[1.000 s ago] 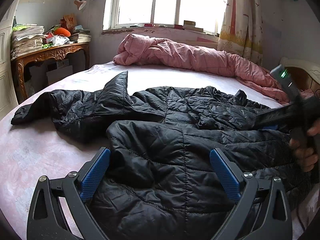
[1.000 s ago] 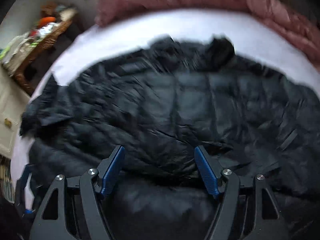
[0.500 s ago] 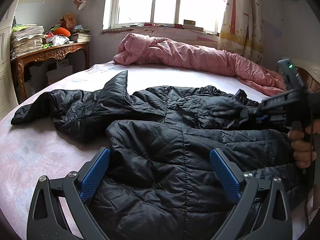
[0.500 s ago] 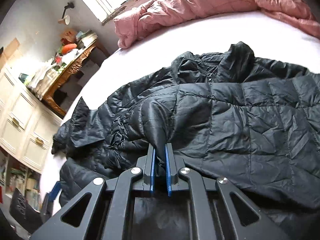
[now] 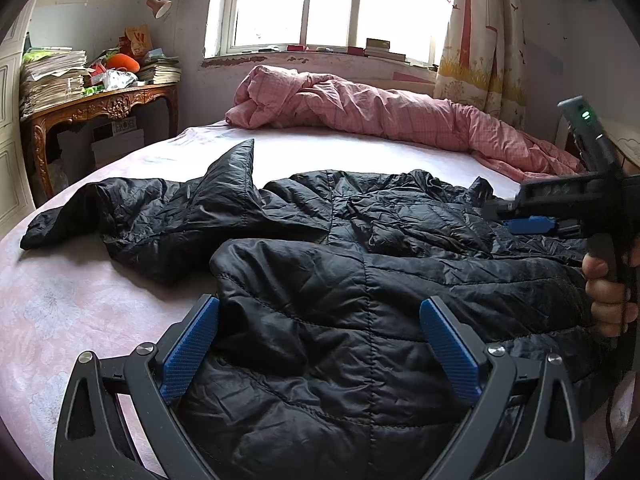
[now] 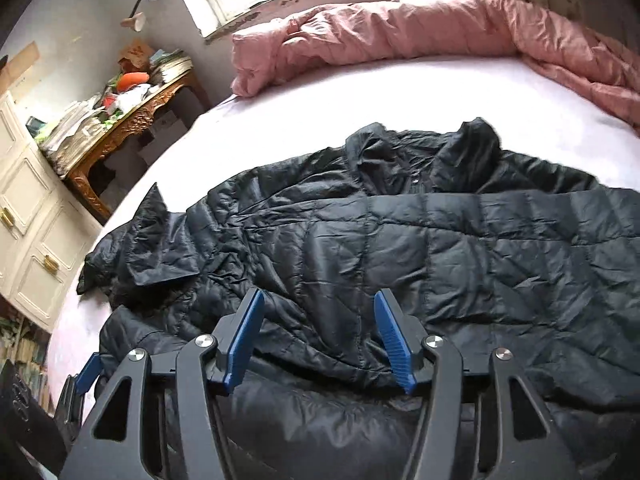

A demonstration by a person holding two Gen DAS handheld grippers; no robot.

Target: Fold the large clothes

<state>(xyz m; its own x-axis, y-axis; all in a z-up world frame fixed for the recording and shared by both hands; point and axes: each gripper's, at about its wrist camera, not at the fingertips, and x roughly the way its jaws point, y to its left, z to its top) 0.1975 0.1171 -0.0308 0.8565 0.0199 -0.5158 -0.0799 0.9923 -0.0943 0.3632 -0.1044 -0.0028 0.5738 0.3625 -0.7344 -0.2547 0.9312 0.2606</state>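
Note:
A black quilted jacket [image 5: 400,272] [image 6: 440,248] lies spread on the bed, its near part folded over the rest. One sleeve [image 5: 100,212] stretches to the left, with a pointed flap standing up beside it. My left gripper [image 5: 320,344] is open wide at the near folded edge; padding bulges between its blue pads without being pinched. My right gripper [image 6: 319,336] hovers just over the jacket's middle with its jaws opening and nothing clamped between them. In the left wrist view the right gripper [image 5: 532,224] shows at the right edge, gripped by a hand [image 5: 608,300].
The bed sheet [image 5: 80,288] [image 6: 360,92] is pale pink. A rumpled pink quilt [image 5: 360,108] [image 6: 400,32] lies along the far side under the window. A carved wooden table [image 5: 100,104] [image 6: 132,120] piled with papers stands left, with cream cabinets [image 6: 32,220] beside it.
Half a second ago the right gripper was shut on a raised fold of the jacket; it has let go, opened and lifted slightly, and the fold lies flat. The left gripper has not moved.

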